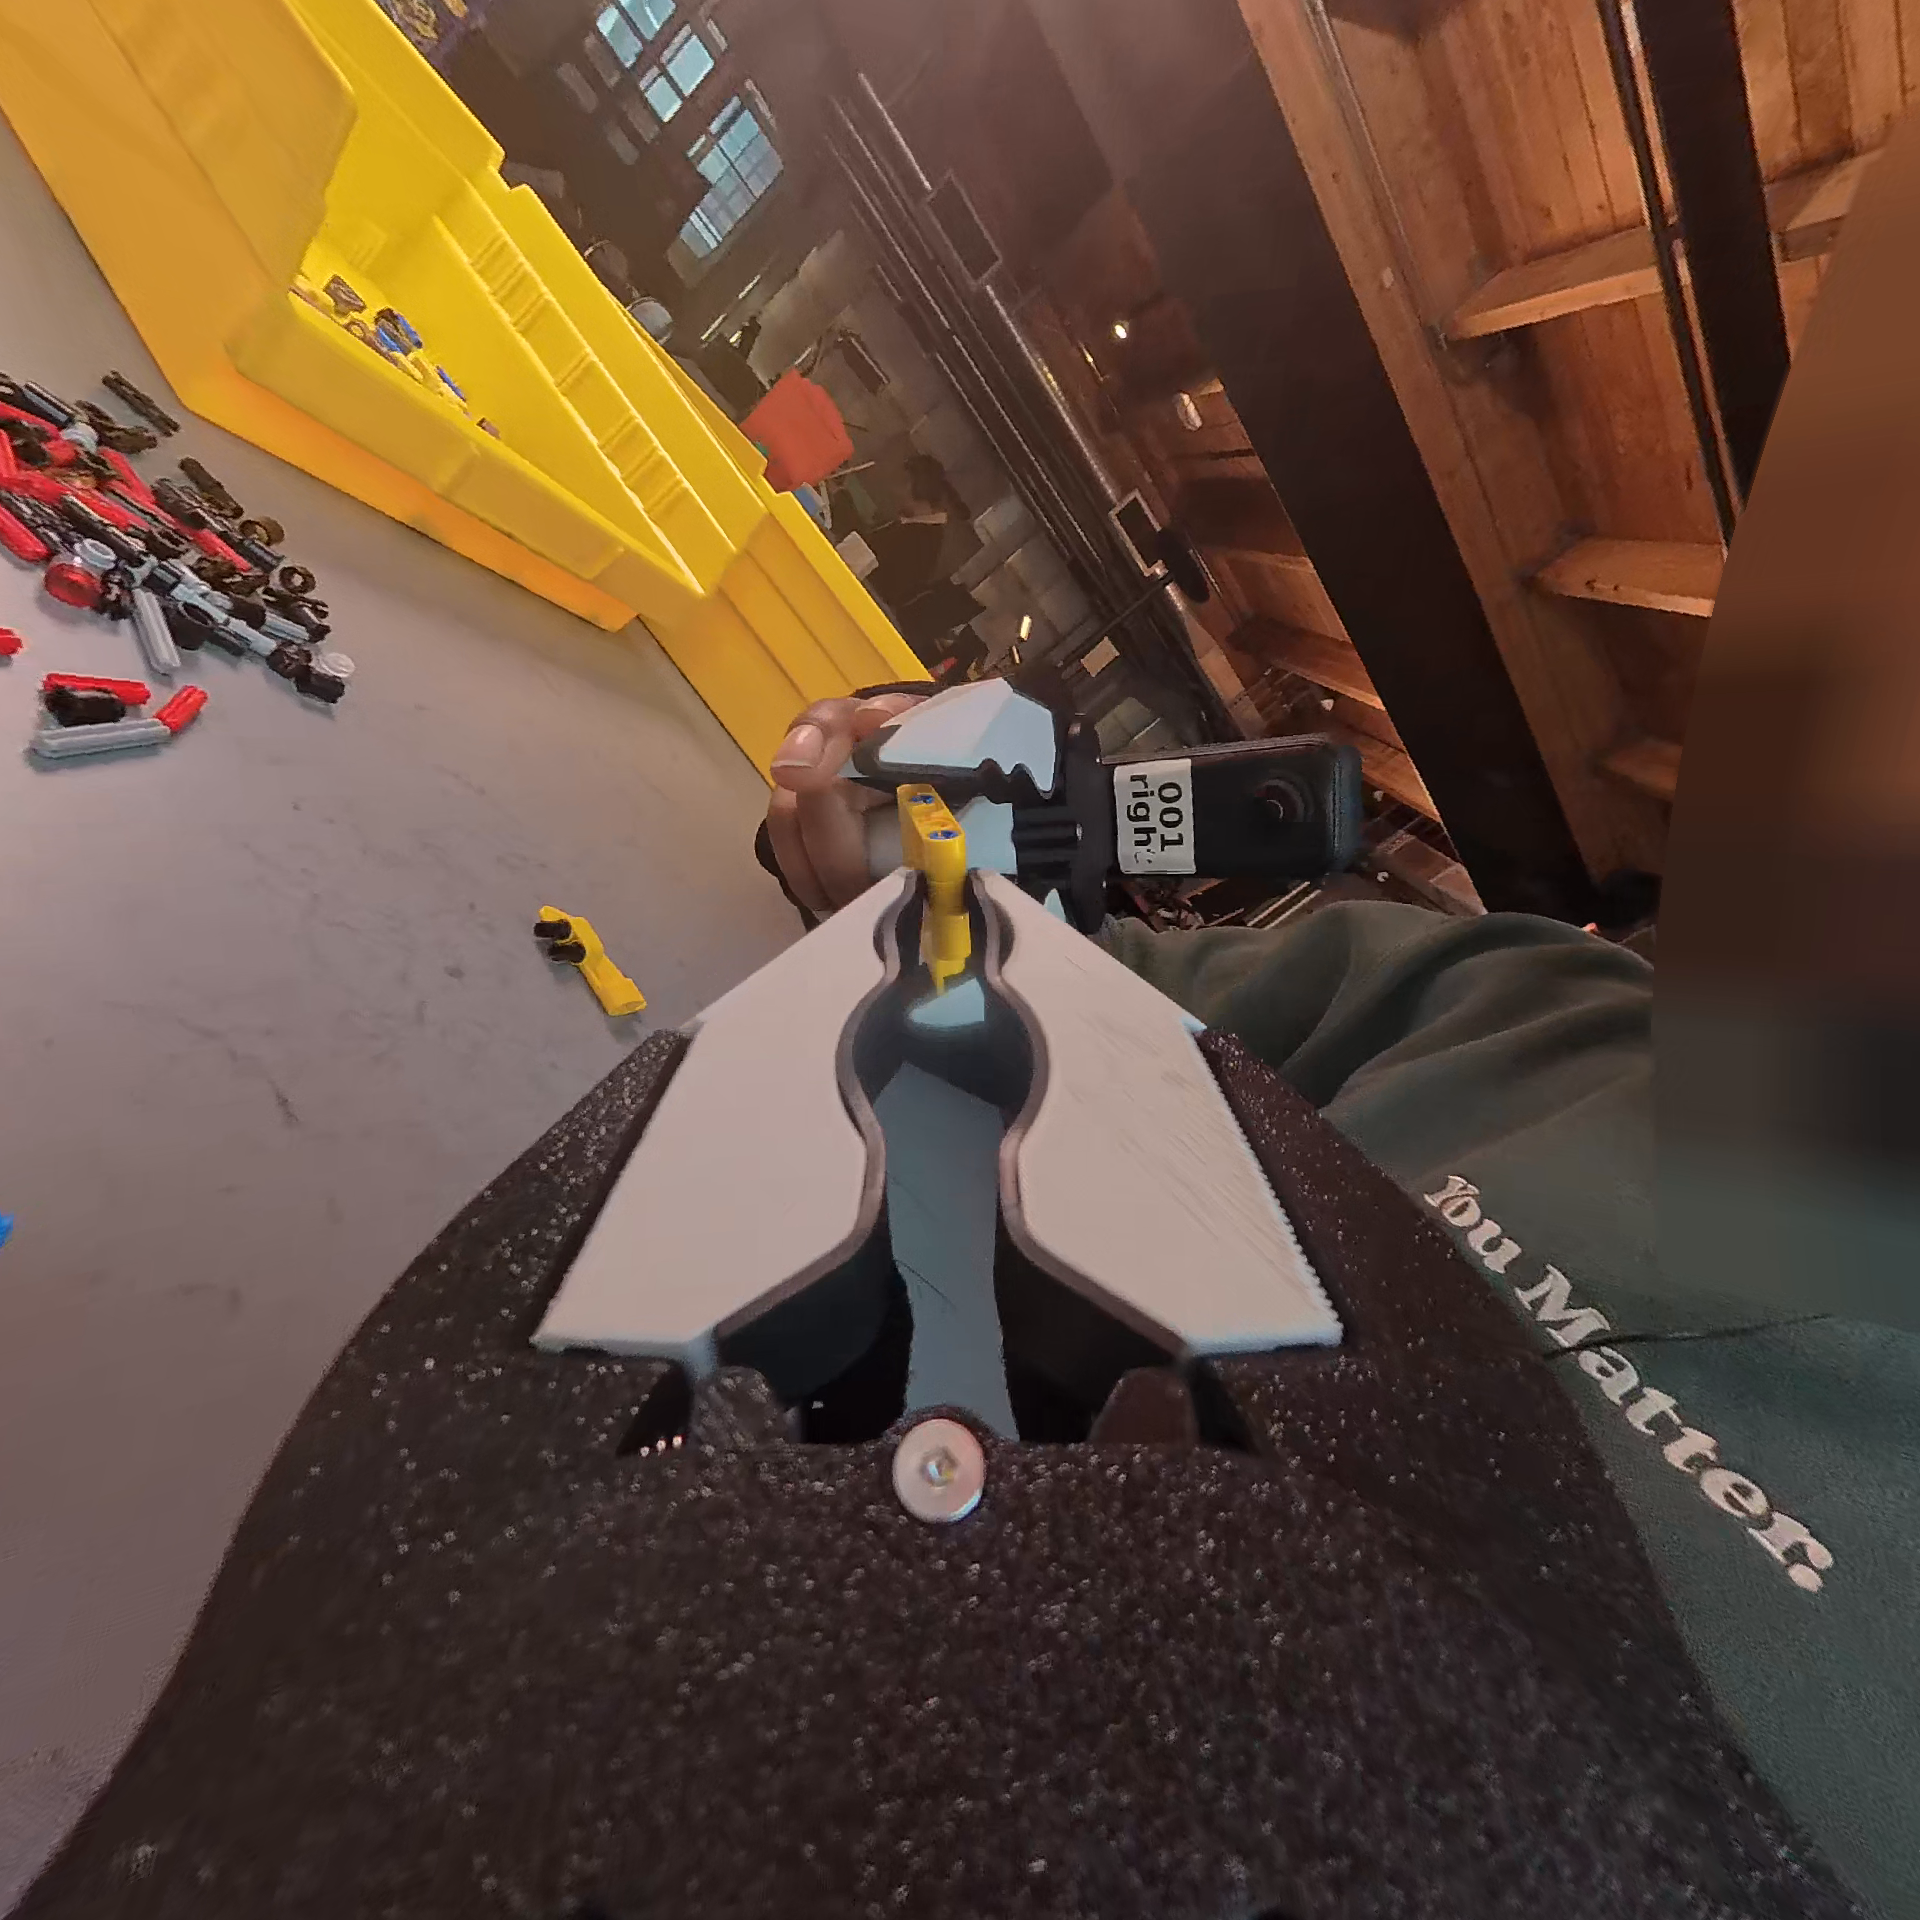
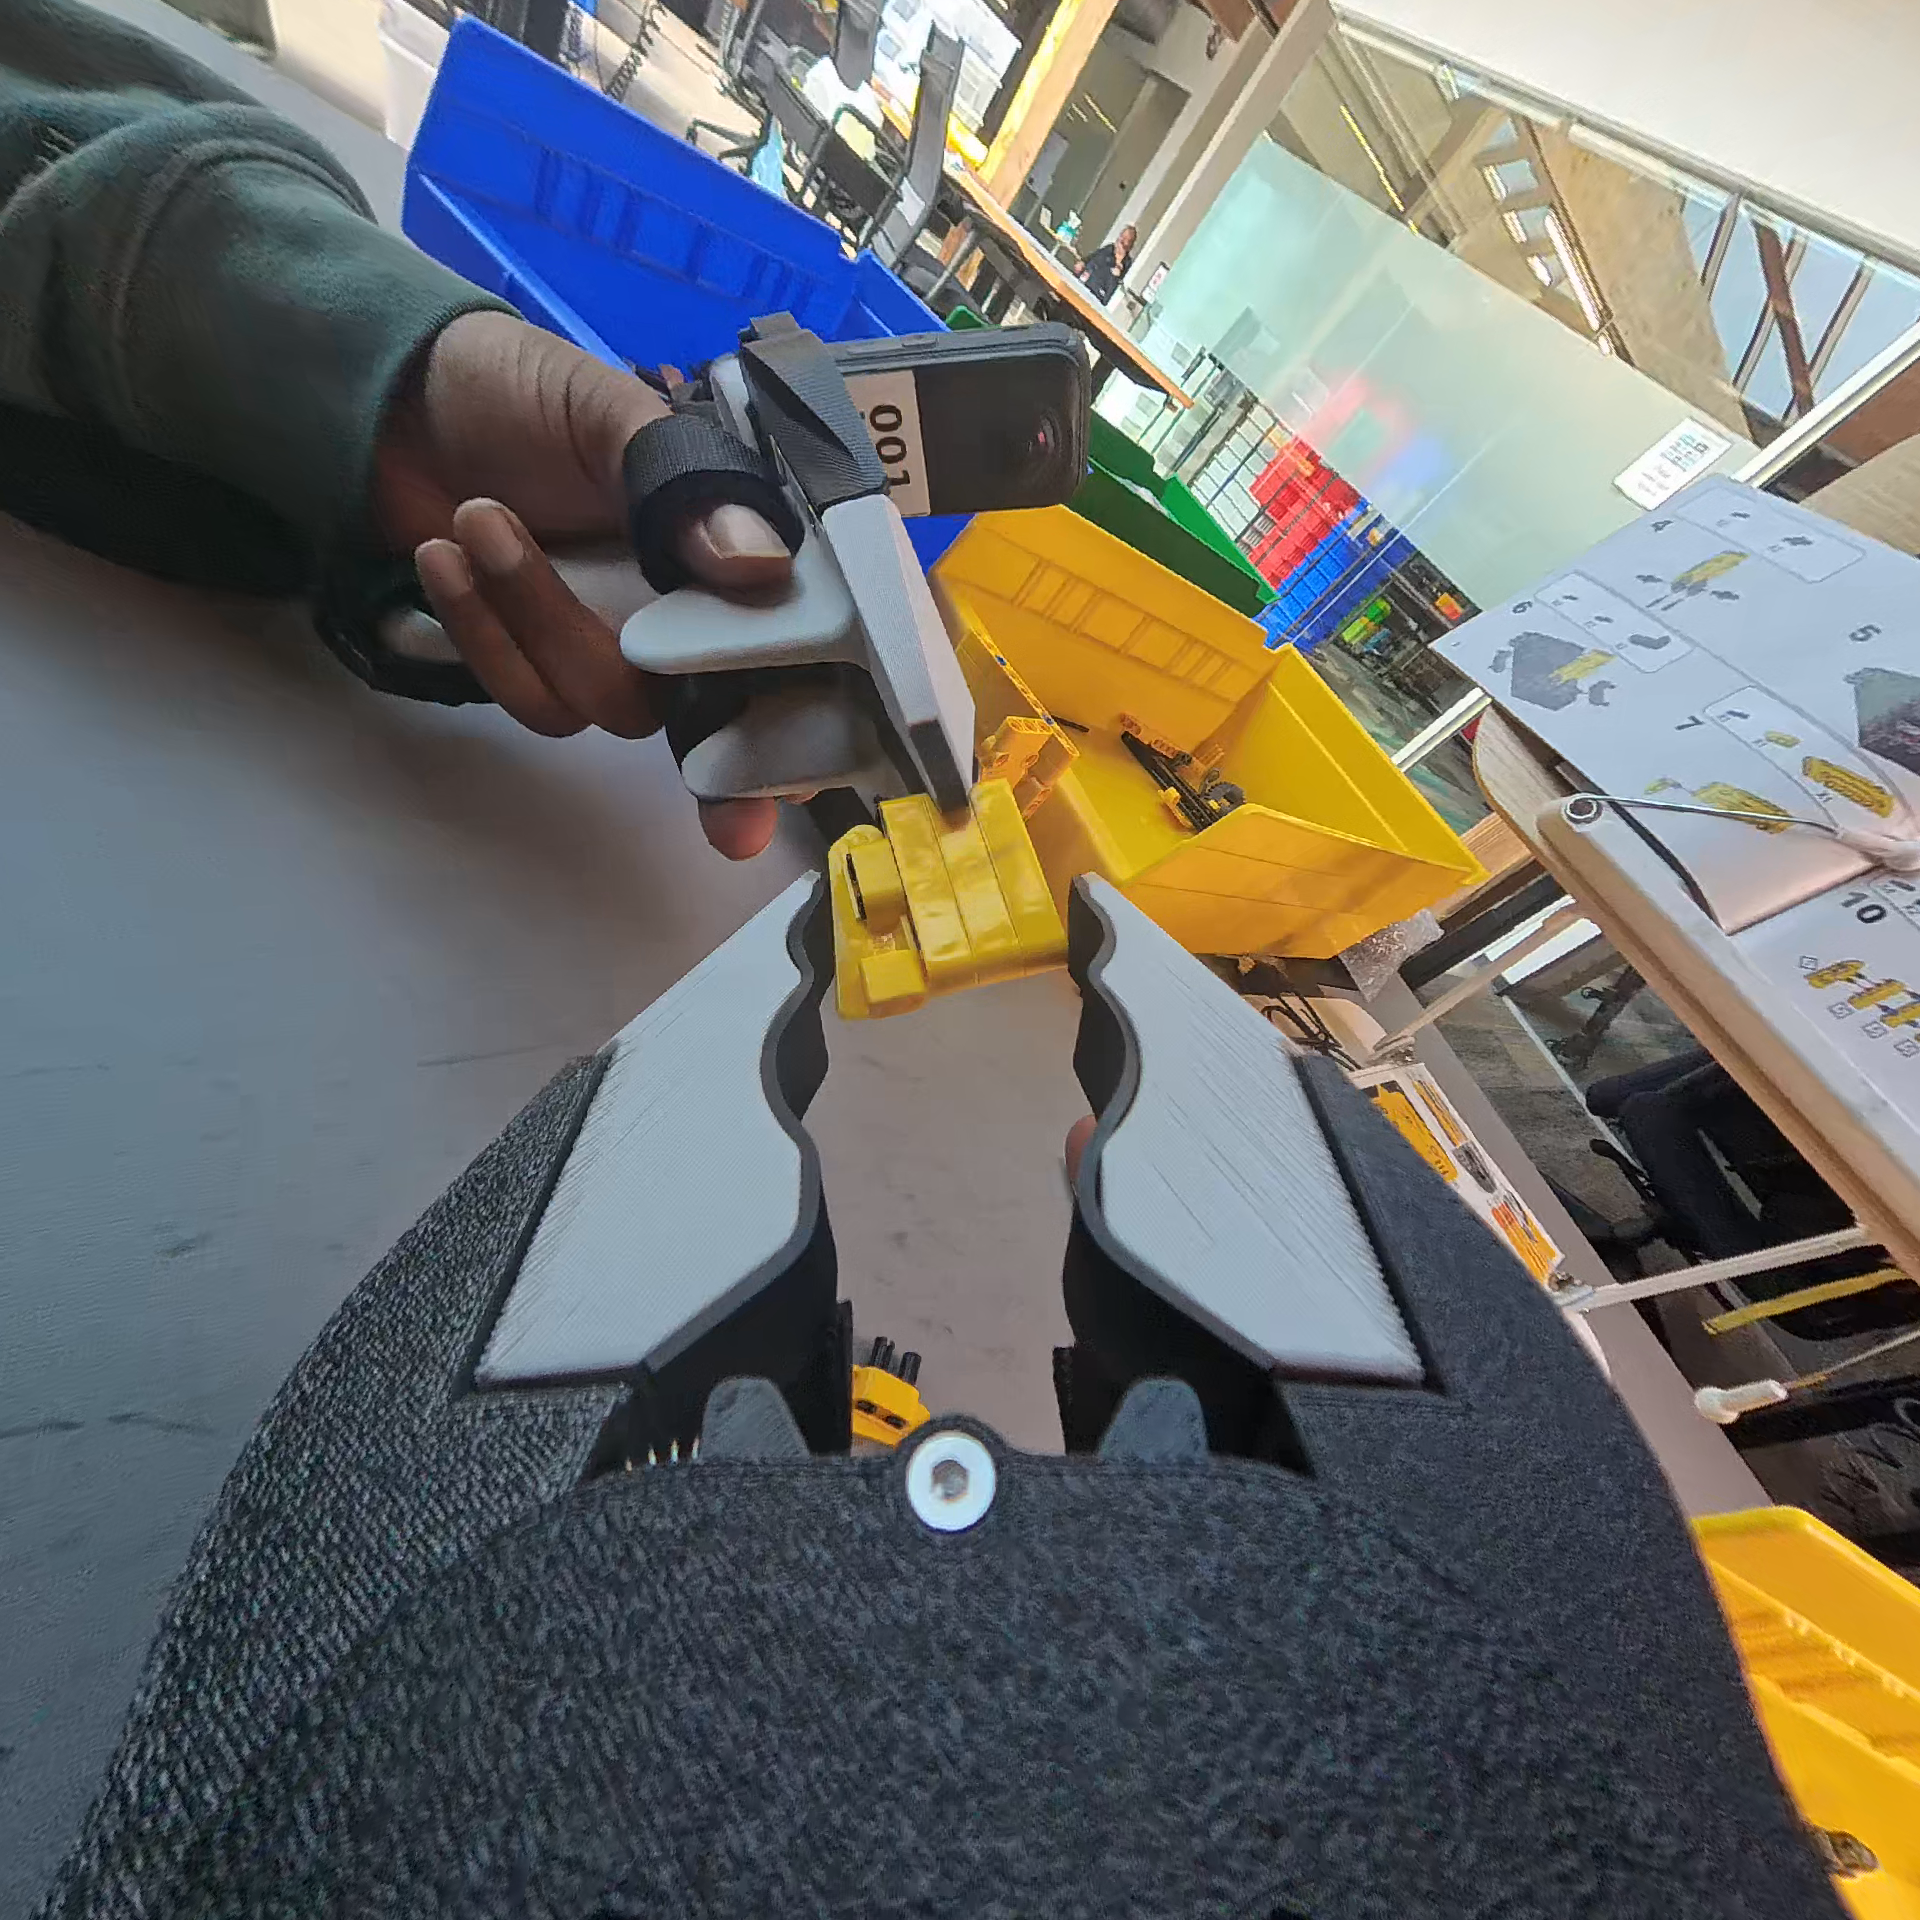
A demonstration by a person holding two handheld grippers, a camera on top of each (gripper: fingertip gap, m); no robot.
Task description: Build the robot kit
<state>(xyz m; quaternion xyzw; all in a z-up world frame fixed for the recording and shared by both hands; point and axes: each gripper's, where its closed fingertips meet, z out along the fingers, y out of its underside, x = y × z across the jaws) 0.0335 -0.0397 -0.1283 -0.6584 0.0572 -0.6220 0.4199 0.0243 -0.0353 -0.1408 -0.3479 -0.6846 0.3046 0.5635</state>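
Observation:
My left gripper [image 1: 940, 883] is shut on a small yellow brick assembly [image 1: 928, 831], which stands up between the fingertips, held above the grey table [image 1: 312, 1039]. In the right wrist view the assembly [image 2: 966, 914] is a flat block of several yellow bricks, pinched at its top edge by the left gripper [image 2: 951, 805]. My right gripper [image 2: 945, 899] is open, its two fingertips on either side of the assembly and not touching it. It also shows in the left wrist view [image 1: 940, 795], just beyond the assembly, held by a hand [image 1: 821, 790].
A loose yellow piece with black pins [image 1: 587, 961] lies on the table. A pile of red, black and grey parts [image 1: 125, 540] sits at the left. Yellow bins [image 1: 416, 312] [image 2: 1195, 748], a blue bin [image 2: 623, 208] and instruction sheets [image 2: 1714, 675] stand beyond. Left and right tips are no more than a few centimetres apart.

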